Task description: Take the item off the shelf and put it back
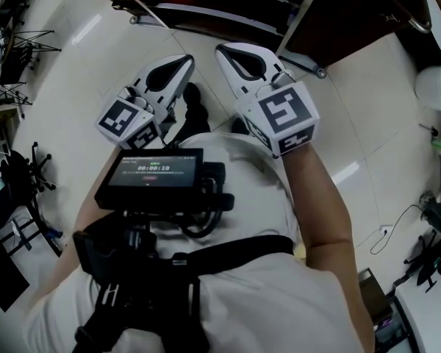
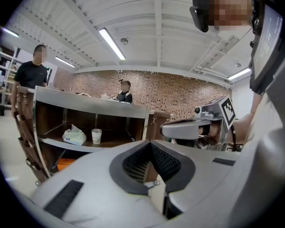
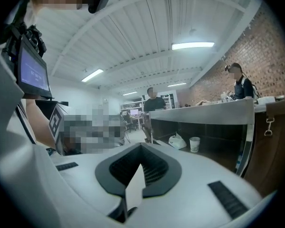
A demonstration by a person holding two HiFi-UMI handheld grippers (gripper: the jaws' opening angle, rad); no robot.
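A brown shelf unit (image 2: 90,109) with a grey top stands ahead, also seen in the right gripper view (image 3: 204,115). On its middle board sit a white paper cup (image 2: 96,136) (image 3: 194,144) and a white tissue pack (image 2: 74,136) (image 3: 176,141). My left gripper (image 1: 185,61) (image 2: 149,144) and right gripper (image 1: 224,50) (image 3: 141,146) are held side by side in front of my chest, well short of the shelf. Both are shut with nothing between the jaws. The right gripper's body (image 2: 190,127) shows in the left gripper view.
An orange object (image 2: 64,164) lies on the shelf's lowest board. A person in black (image 2: 33,70) stands behind the shelf's left end, another (image 2: 125,91) behind its top. Pale tiled floor (image 1: 367,123) lies below, with tripods and cables at the edges.
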